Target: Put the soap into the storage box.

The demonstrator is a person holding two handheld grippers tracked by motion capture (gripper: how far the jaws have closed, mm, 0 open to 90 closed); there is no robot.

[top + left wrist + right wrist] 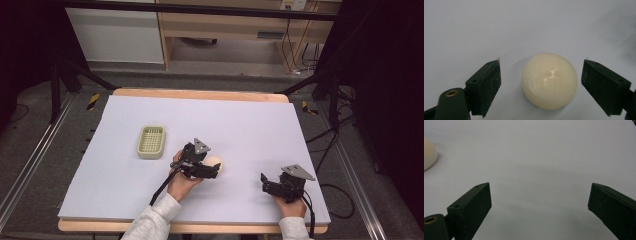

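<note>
Left gripper (541, 82): jaws spread, straddling cream waxy round soap bar (549, 80), gaps either side, no contact. Step, judged: pre-grasp. Next: squeeze evenly; slippery curve. Pale green slotted plastic tray (151, 142) behind-left. Right gripper (539, 202): jaws spread, empty, apart.

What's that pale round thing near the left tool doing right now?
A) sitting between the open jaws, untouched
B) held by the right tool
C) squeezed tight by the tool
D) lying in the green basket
A: in the left gripper view the pale ball rests on the table with gaps on both sides, between the spread jaws of the left tool.
</note>
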